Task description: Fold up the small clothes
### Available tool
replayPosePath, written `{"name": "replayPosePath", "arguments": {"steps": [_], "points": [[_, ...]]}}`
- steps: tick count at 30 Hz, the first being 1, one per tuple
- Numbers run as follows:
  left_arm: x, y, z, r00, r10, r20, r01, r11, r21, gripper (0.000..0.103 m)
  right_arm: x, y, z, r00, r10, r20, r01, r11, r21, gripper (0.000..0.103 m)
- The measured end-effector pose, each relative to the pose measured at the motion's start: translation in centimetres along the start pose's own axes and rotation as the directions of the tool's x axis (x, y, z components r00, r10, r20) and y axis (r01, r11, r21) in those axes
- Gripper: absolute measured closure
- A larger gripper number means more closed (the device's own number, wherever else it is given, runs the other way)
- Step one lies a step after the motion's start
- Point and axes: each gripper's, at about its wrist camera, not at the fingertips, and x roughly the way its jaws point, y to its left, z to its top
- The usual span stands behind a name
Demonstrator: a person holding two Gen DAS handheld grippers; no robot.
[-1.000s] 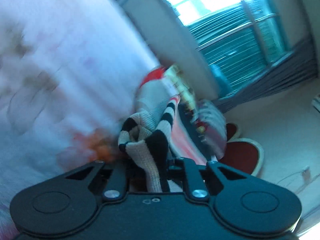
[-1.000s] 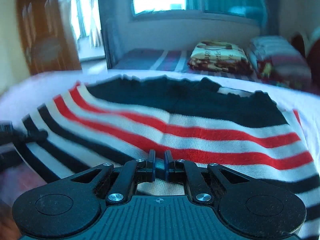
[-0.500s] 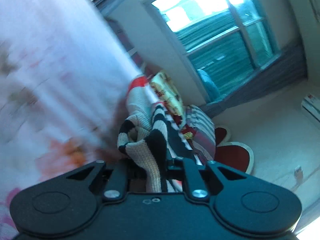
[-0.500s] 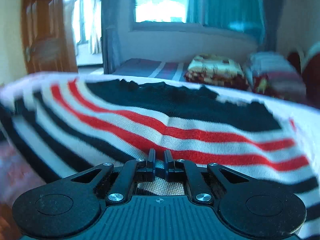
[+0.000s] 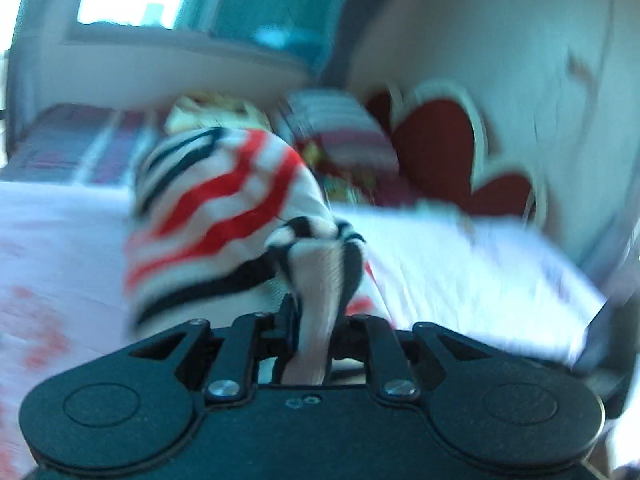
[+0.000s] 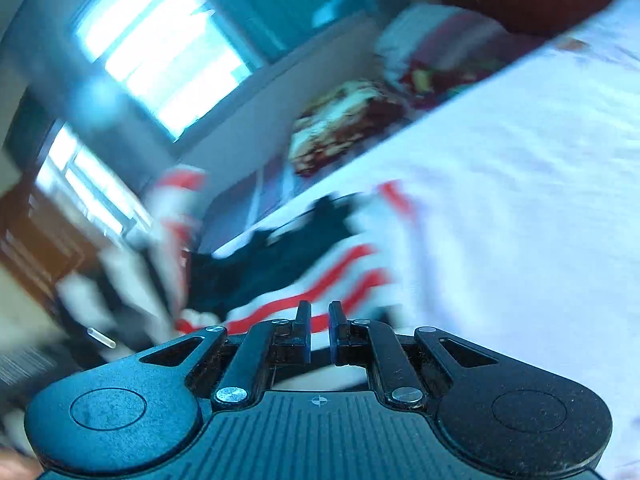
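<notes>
A knit sweater (image 5: 224, 204) with red, white and black stripes hangs bunched in front of my left gripper (image 5: 318, 304). A thick fold of it fills the gap between the jaws, which are opening. In the right wrist view the same sweater (image 6: 280, 280) lies crumpled on the white sheet (image 6: 520, 200), just beyond my right gripper (image 6: 320, 308). That gripper's jaws are opening too. A narrow gap shows between its fingers, and the cloth sits past their tips, not pinched. Both views are blurred by motion.
The floral white bed sheet (image 5: 460, 264) spreads under both hands. Folded blankets (image 5: 332, 120) are stacked at the bed's far side, with a red heart-shaped headboard (image 5: 436, 148) to the right. A bright window (image 6: 160, 48) and a wooden door (image 6: 32, 248) lie beyond.
Both views have rolled and swept sideways. The left gripper carried its bunch of sweater up over the bed. The right gripper's fingers parted, and the flat spread sweater now lies crumpled ahead.
</notes>
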Motion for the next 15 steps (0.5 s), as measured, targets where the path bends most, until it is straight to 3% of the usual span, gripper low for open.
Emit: {"name": "replayPosePath", "arguments": {"steps": [1,2,3,4,5,8,10,12,15], "points": [[2.2,-1.4,-0.9,0.998,-0.008,-0.066,0.01,1.0,0.025,0.08,-1.0,-1.3,0.7,1.0,-0.008,0.007,0.008,1.0,0.029,0.073],[4.3,-2.6,-2.0,0.99,-0.015,-0.139,0.02,0.999,0.039,0.077,-2.1,-2.4,1.3,1.0,-0.017,0.026,0.015,0.998,0.058,0.038],[5.6,-3.9,-2.9,0.985,-0.004,-0.173,0.016,0.998,0.068,0.072,-3.1,-3.5,1.8,0.999,-0.017,0.052,0.012,0.996,0.087,0.031],[5.3,-5.6,-3.5,0.99,0.021,-0.136,-0.003,0.991,0.136,0.055,-4.1,-4.2,2.2,0.998,-0.001,0.064,-0.006,0.994,0.105,0.031],[4.3,-6.5,-3.6,0.992,0.009,-0.122,0.012,0.986,0.169,0.048,-4.7,-4.8,2.6,0.998,0.011,0.057,-0.018,0.993,0.114,0.031],[-0.3,-5.5,-3.1,0.996,-0.072,-0.046,0.076,0.993,0.086,0.046,-5.8,-5.4,3.4,0.996,0.084,0.032,-0.088,0.987,0.133,0.032],[-3.0,-3.4,-2.6,0.999,-0.016,0.032,0.015,0.999,0.041,0.043,-5.1,-4.9,3.2,0.989,0.145,-0.013,-0.141,0.979,0.148,0.032],[-4.5,-0.2,-1.7,0.993,0.089,0.073,-0.088,0.996,-0.015,0.044,-3.8,-4.1,2.5,0.977,0.197,-0.082,-0.181,0.968,0.176,0.032],[-4.1,3.8,-0.8,0.987,0.156,0.028,-0.152,0.982,-0.112,0.046,-1.8,-3.1,1.3,0.959,0.233,-0.163,-0.192,0.953,0.236,0.031]]}}
